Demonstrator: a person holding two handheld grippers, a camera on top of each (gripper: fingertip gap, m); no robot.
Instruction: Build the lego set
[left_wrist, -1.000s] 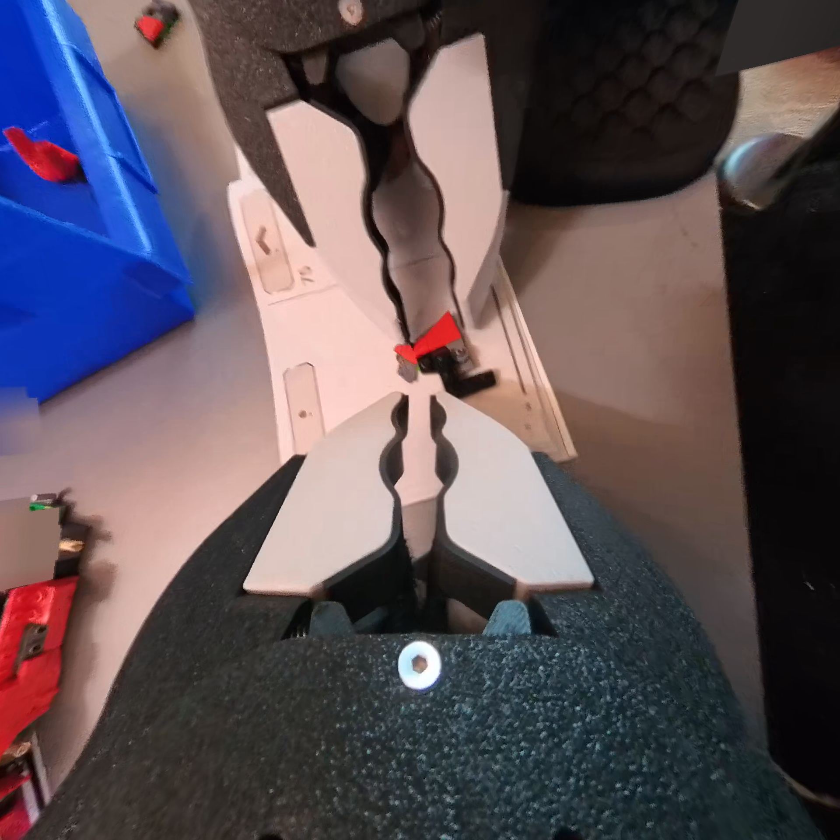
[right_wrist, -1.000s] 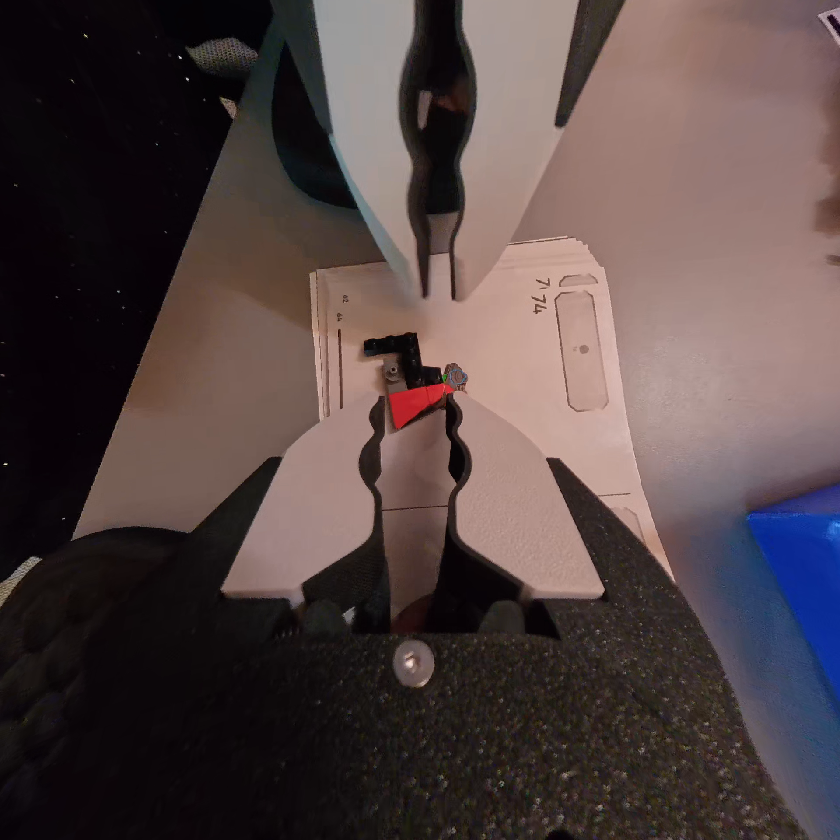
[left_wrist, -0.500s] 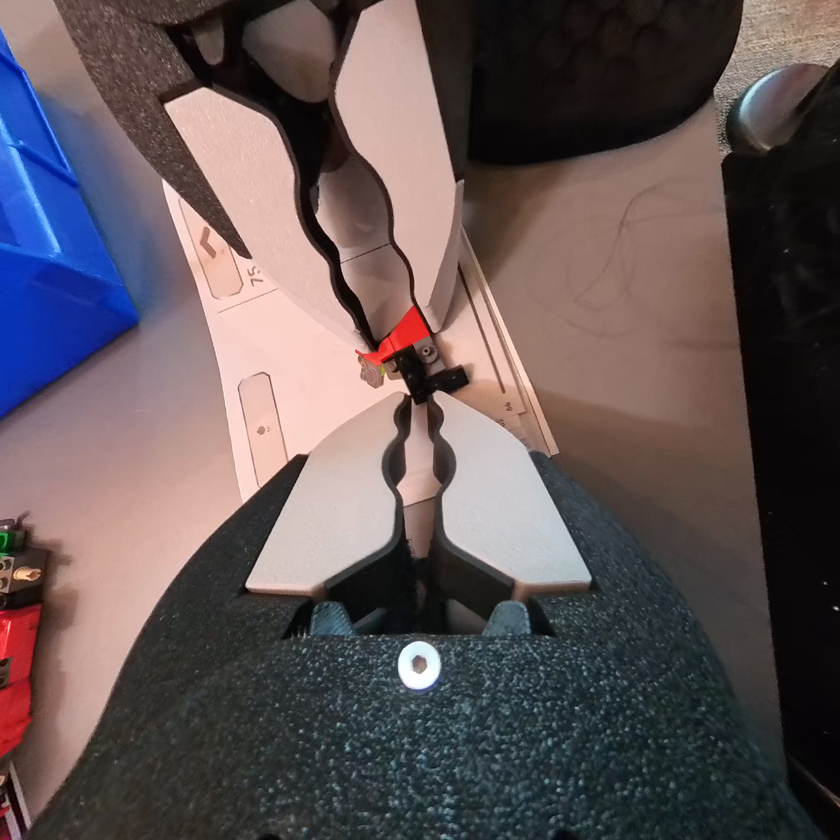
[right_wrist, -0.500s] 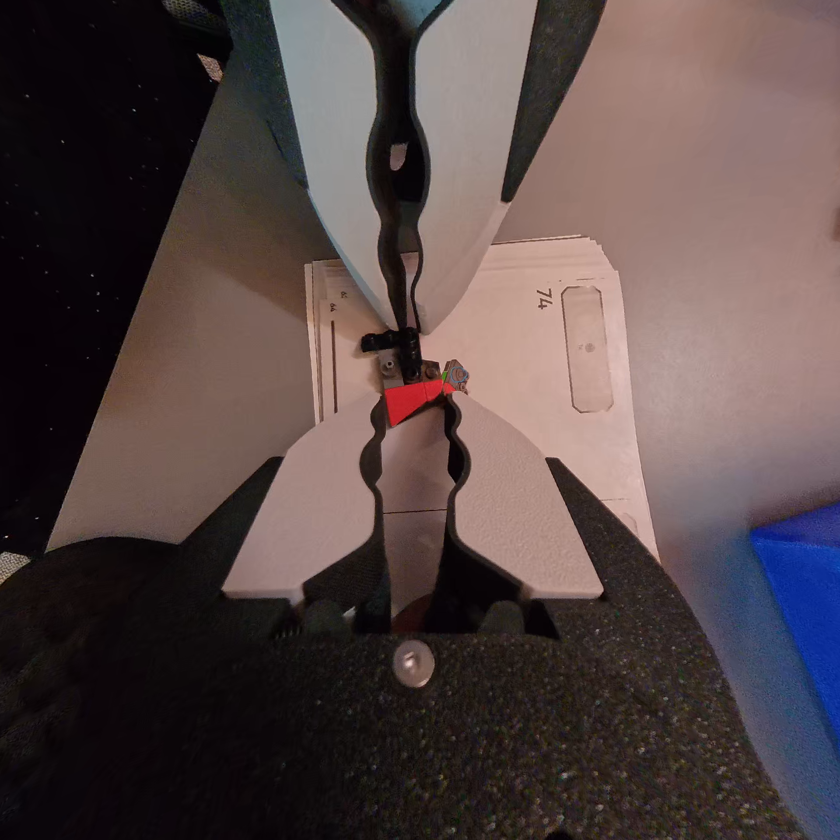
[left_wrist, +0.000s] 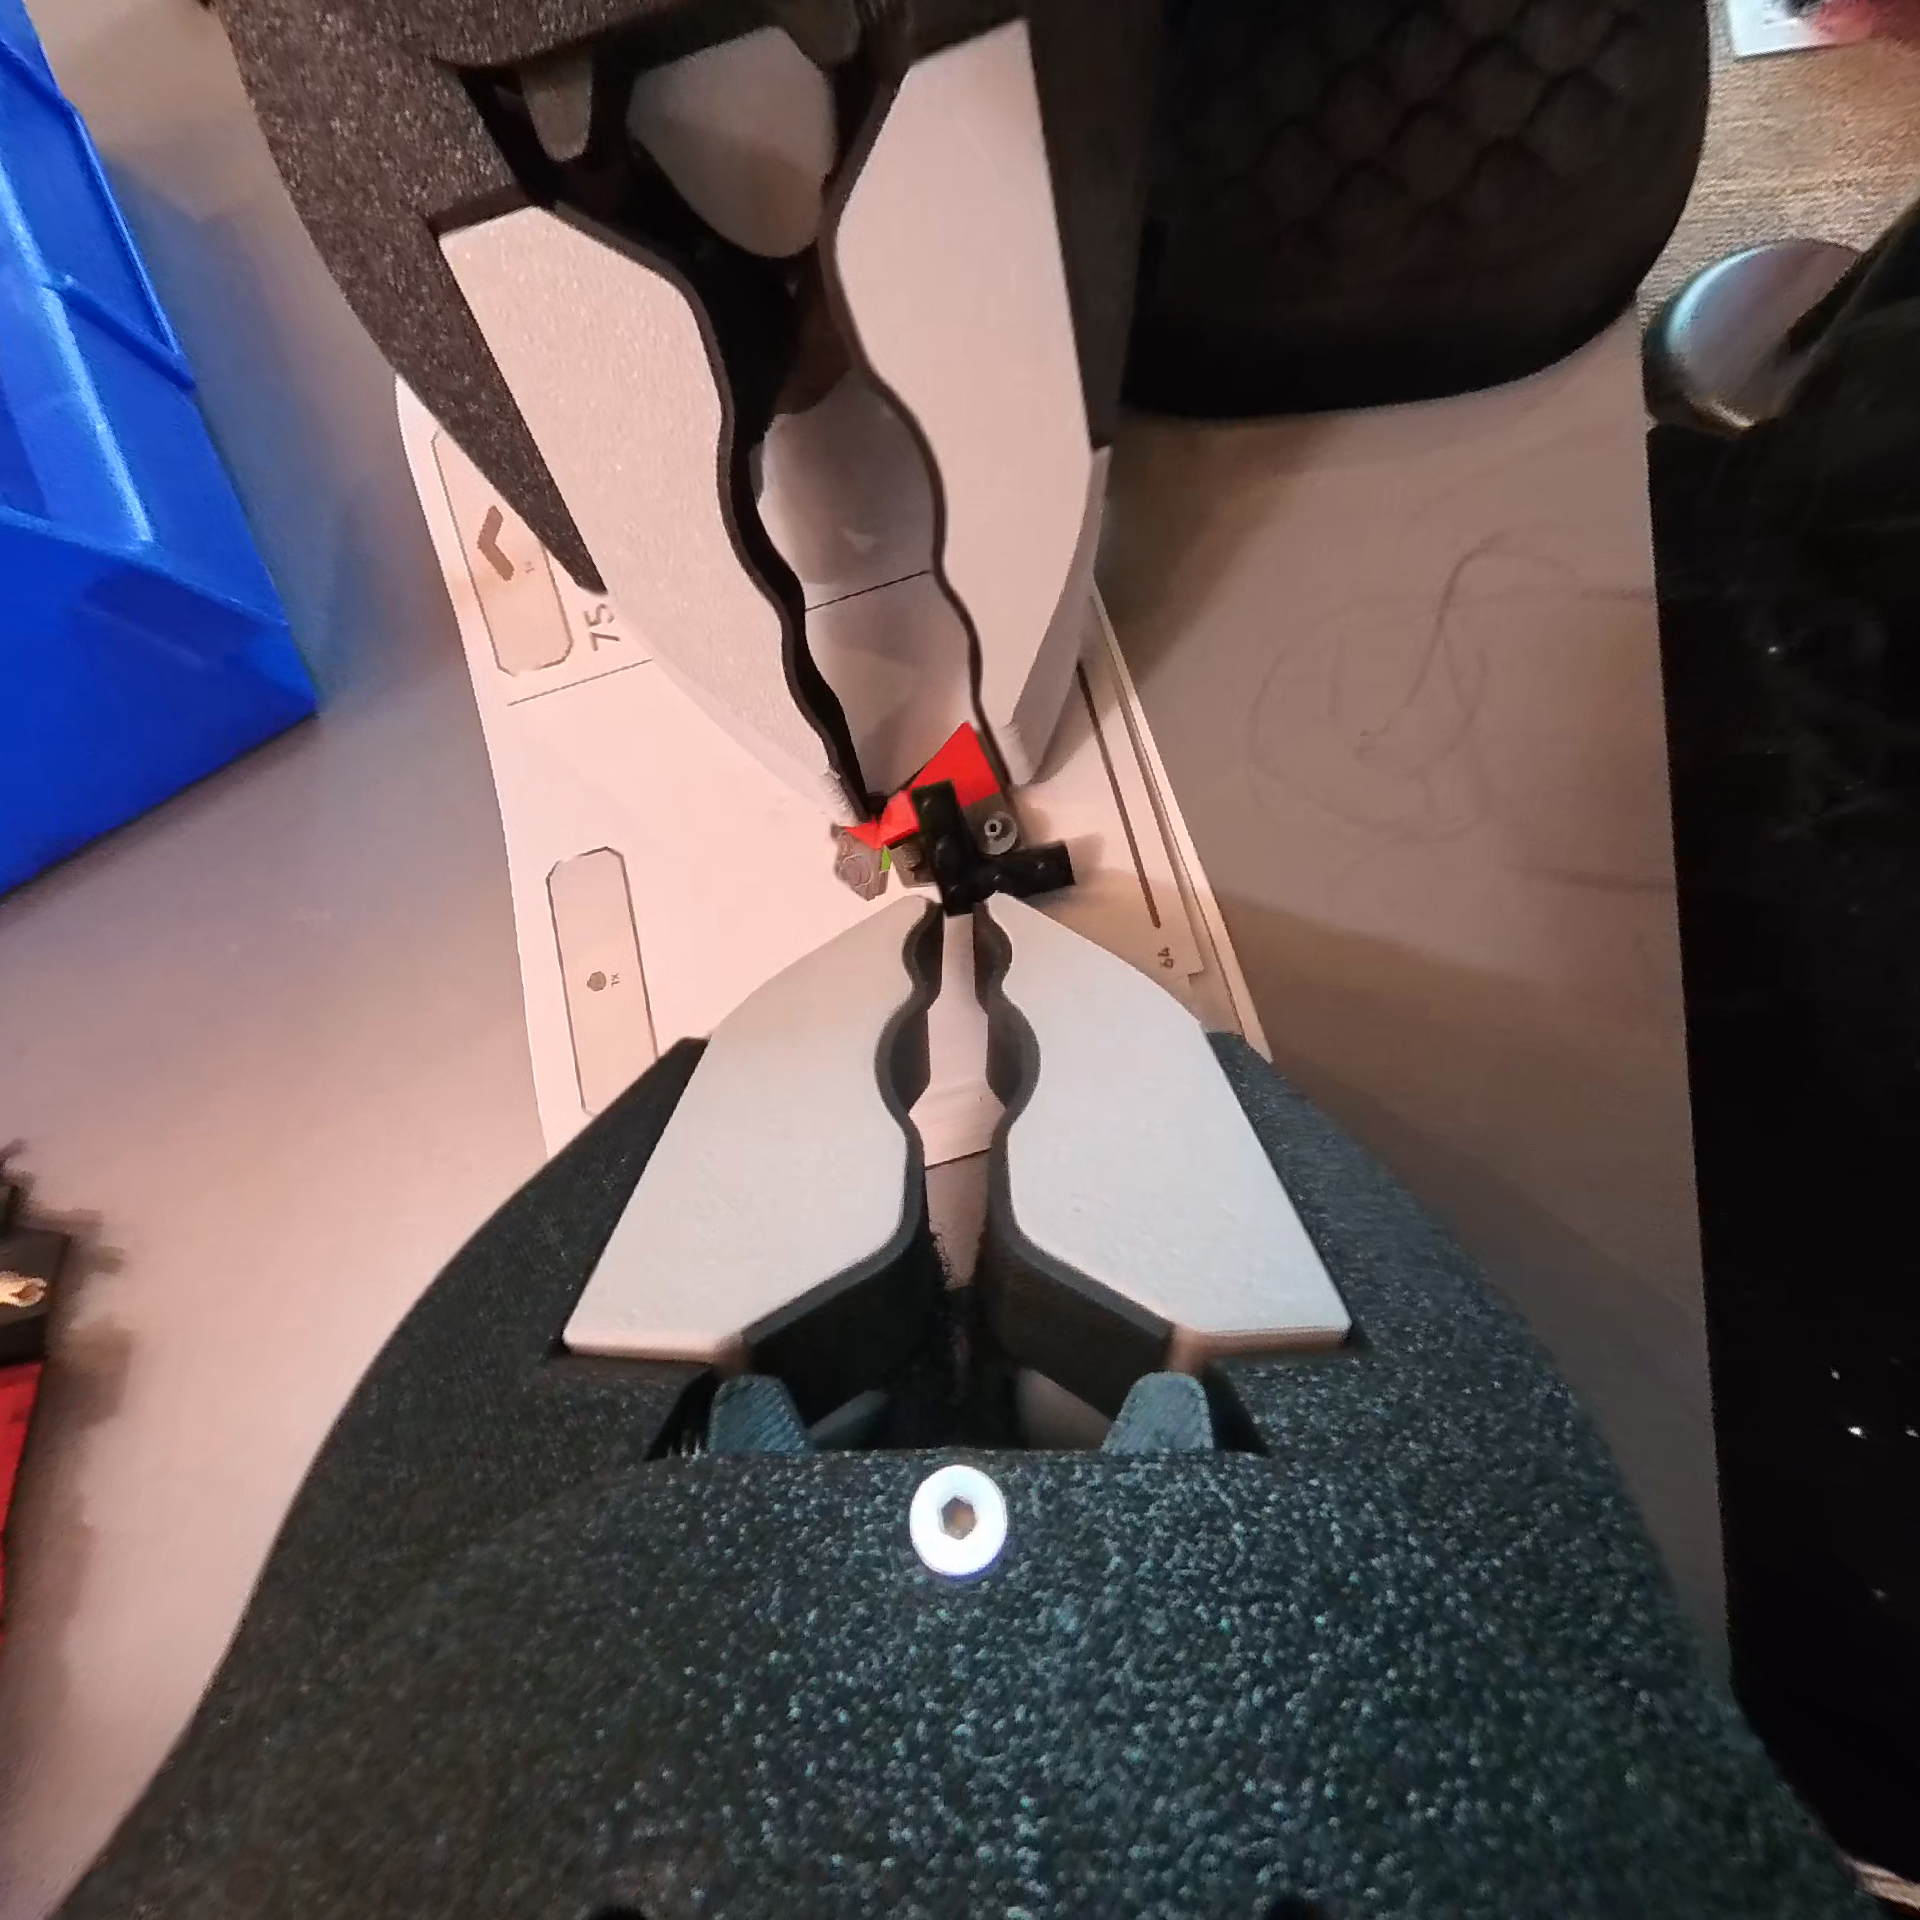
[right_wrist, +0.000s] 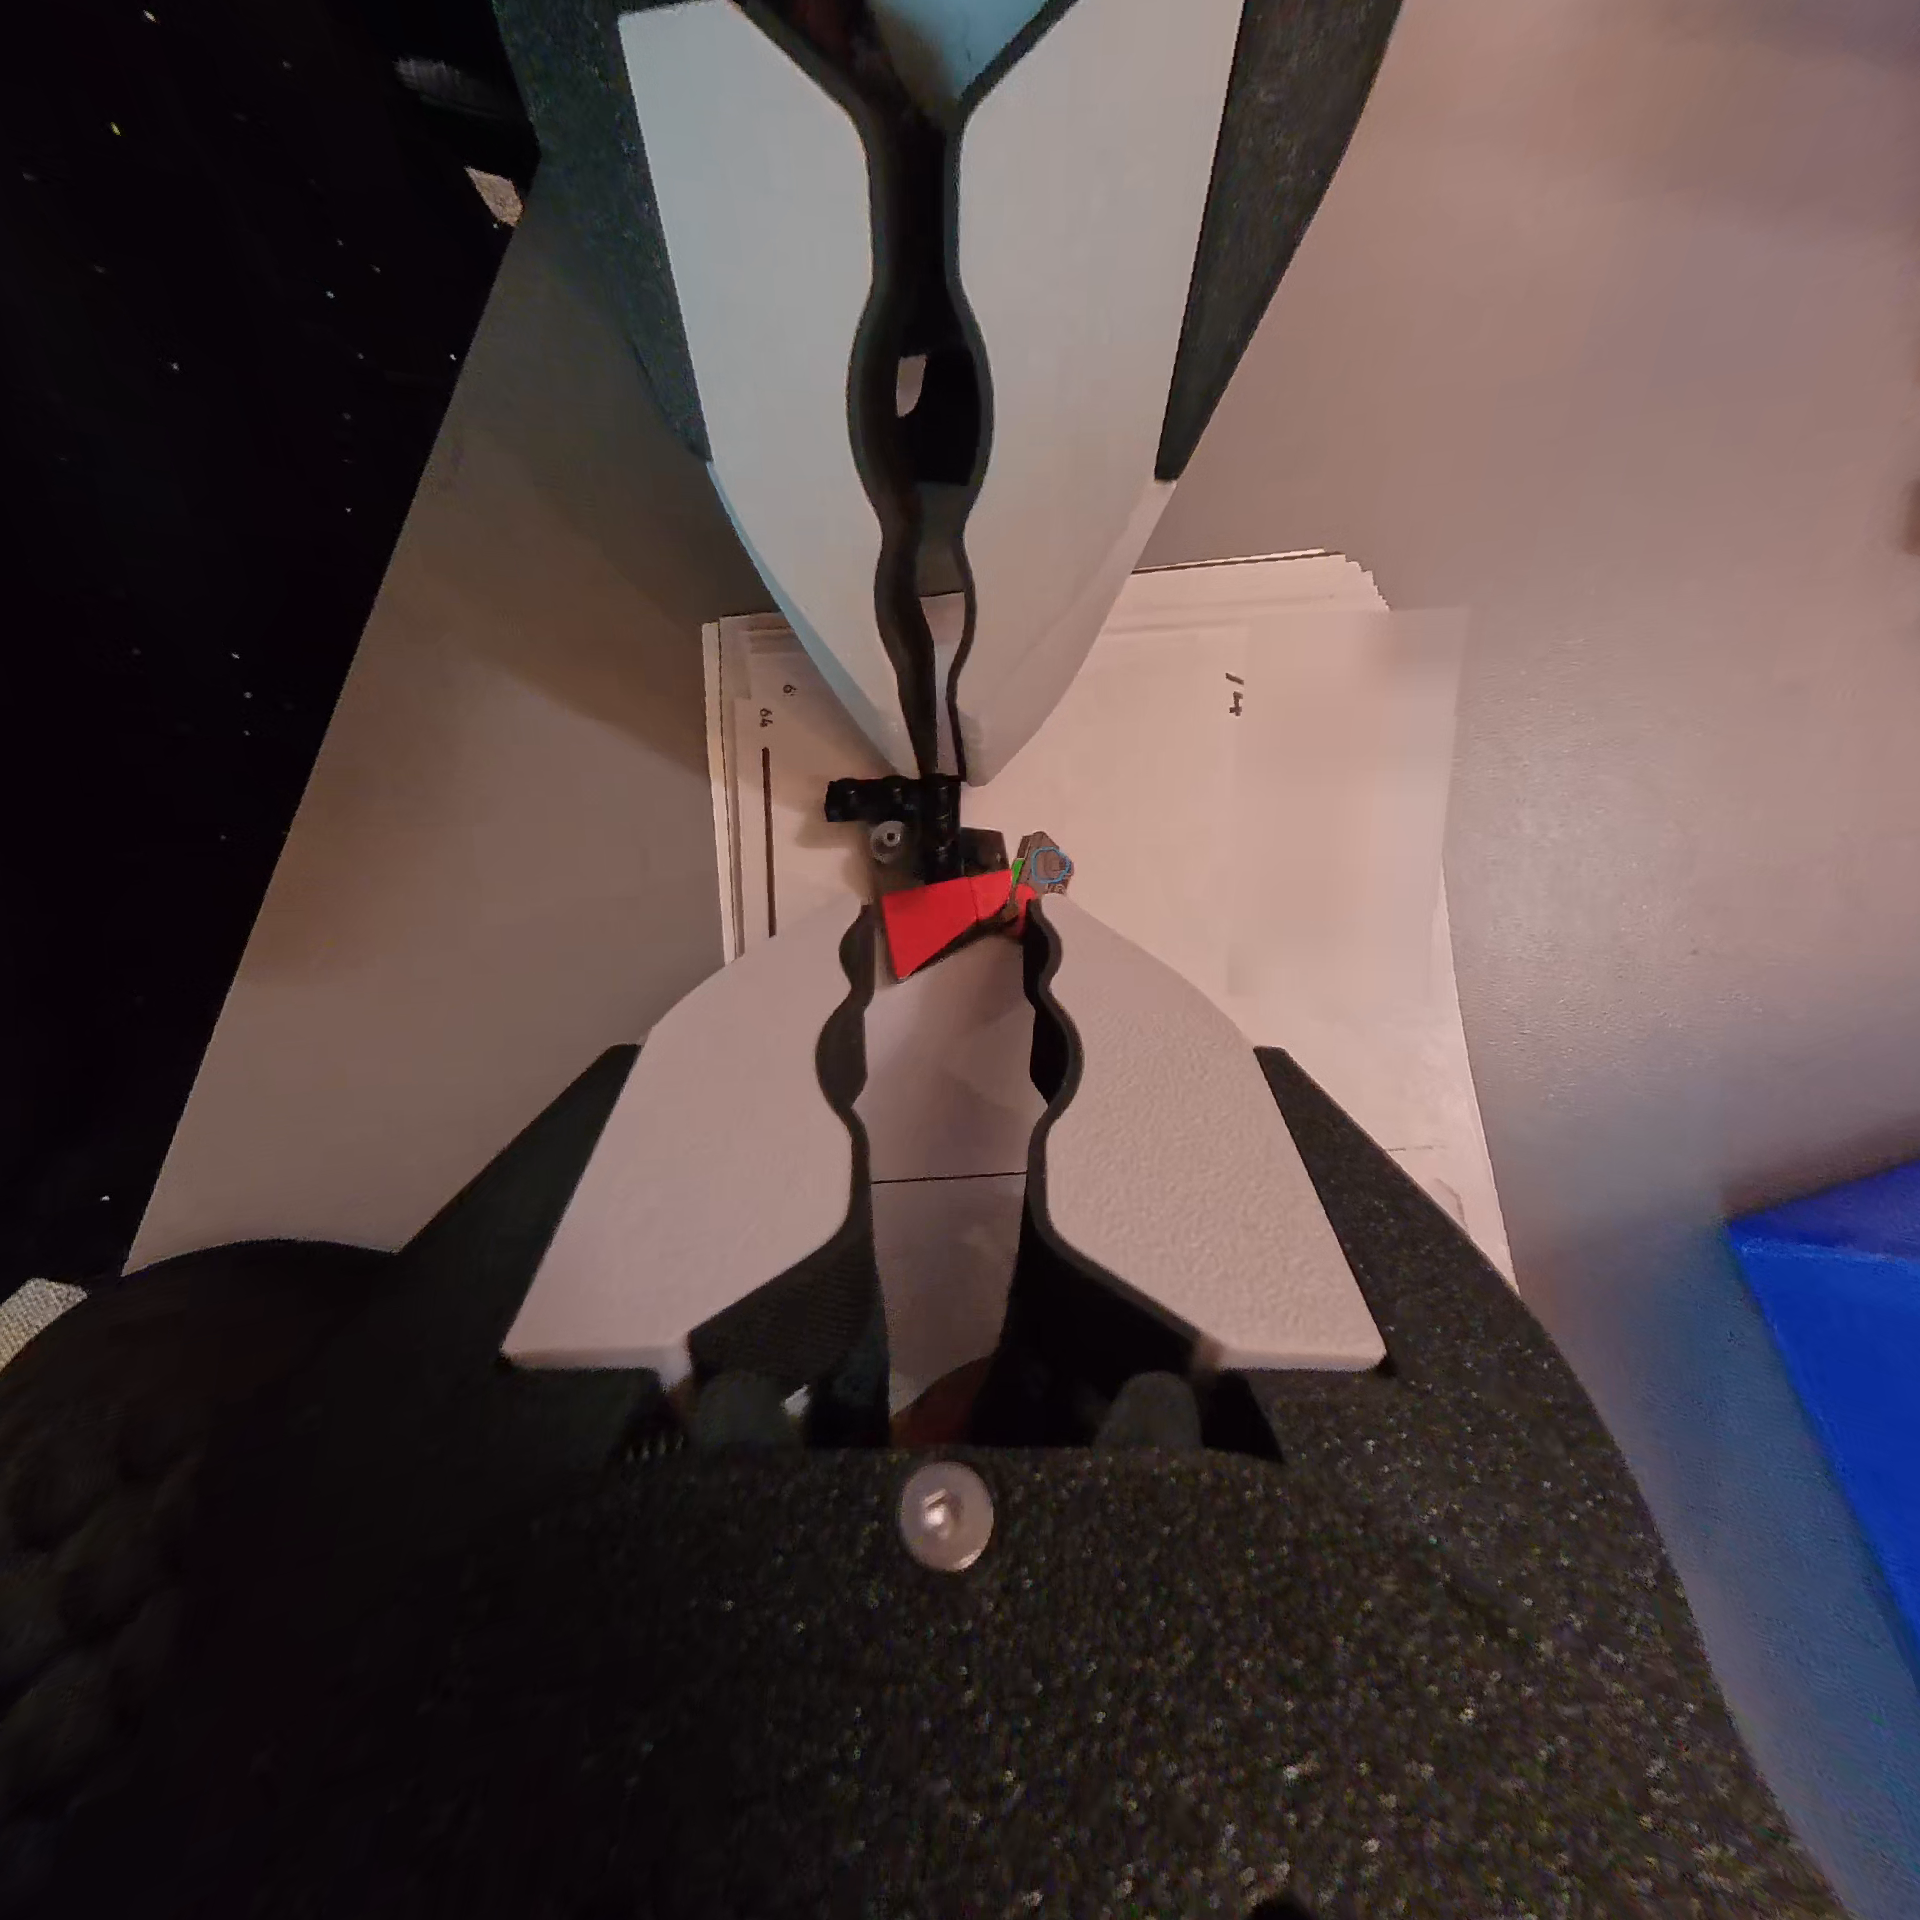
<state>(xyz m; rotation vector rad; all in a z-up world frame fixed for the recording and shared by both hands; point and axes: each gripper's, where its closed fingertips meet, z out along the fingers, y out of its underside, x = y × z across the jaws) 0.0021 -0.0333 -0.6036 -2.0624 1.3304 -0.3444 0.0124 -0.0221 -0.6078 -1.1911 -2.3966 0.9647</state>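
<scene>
A small lego assembly with a red wedge (right_wrist: 935, 920), grey parts and a black L-shaped piece (right_wrist: 899, 800) is held above the open instruction booklet (right_wrist: 1247, 935). My right gripper (right_wrist: 945, 925) is shut on the red wedge end. It comes in from the top of the left wrist view (left_wrist: 914, 790). My left gripper (left_wrist: 956, 920) faces it, its tips pinched on the black piece (left_wrist: 951, 862). It also shows at the top of the right wrist view (right_wrist: 940, 769). The red wedge (left_wrist: 951, 769) sits between the right fingertips.
A blue bin (left_wrist: 104, 520) stands left of the booklet (left_wrist: 675, 831); its corner shows in the right wrist view (right_wrist: 1849, 1351). A black chair (left_wrist: 1403, 187) is beyond the table edge. Loose red and black parts (left_wrist: 21, 1351) lie at the left. Left and right tips are no more than a few centimetres apart.
My left gripper moved forward to the assembly and narrowed onto the black piece. The right gripper kept hold of the red wedge end and came closer.
</scene>
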